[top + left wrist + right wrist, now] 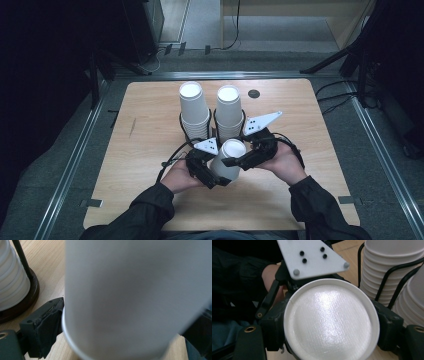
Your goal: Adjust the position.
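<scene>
Between the two hands, an upside-down paper cup (pixel 227 160) is clamped low by the left tool (pixel 212 172) and near its upturned base by the right tool (pixel 239 161), nearly upright.

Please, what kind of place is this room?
Probably a lab or recording workspace, not a home: a plain wooden table framed by metal rails on grey carpet, cables trailing over the floor, and paper cup stacks in wire holders.

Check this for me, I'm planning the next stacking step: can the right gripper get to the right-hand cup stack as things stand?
Probably not yet: the right gripper is shut on the paper cup, which the left gripper also grips. The right cup stack stands just beyond.
</scene>
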Motion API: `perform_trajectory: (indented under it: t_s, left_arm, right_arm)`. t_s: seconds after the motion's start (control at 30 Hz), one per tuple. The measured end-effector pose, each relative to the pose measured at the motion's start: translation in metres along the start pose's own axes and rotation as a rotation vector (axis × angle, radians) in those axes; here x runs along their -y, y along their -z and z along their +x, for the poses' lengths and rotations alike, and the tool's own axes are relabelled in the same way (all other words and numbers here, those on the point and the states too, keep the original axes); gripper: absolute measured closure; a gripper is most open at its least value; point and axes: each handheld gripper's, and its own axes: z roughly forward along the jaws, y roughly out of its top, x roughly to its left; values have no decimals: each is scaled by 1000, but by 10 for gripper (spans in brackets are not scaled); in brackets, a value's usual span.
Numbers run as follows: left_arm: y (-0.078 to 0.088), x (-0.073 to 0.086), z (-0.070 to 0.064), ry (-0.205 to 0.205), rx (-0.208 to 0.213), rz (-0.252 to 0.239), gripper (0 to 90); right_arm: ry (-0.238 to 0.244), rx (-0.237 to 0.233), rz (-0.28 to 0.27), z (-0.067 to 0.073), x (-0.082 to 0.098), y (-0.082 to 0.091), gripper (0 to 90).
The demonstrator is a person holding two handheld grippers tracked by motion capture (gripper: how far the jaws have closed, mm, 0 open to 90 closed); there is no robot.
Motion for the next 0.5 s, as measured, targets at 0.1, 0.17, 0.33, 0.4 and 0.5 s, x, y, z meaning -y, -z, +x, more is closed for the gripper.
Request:
perform_trajectory:
  t_s: [0.1,0.17,0.33,0.4,0.5]
  left_arm:
    - [-1,0,0,3,7,-15,14]
    - [0,-1,-3,-12,11,-43,19]
    - [7,-3,-4,-16,-10,-64,58]
    - [9,-3,-4,-16,-7,-67,87]
    - [13,-4,-4,-22,-3,-54,127]
  right_arm:
    - [2,-3,-11,1,-2,-1,255]
    - [-3,-17,-42,3,-4,-1,255]
    - [0,-18,-63,4,-5,3,256]
    - [-6,-25,-71,4,-6,5,256]
    - [-9,-31,-68,3,-6,7,255]
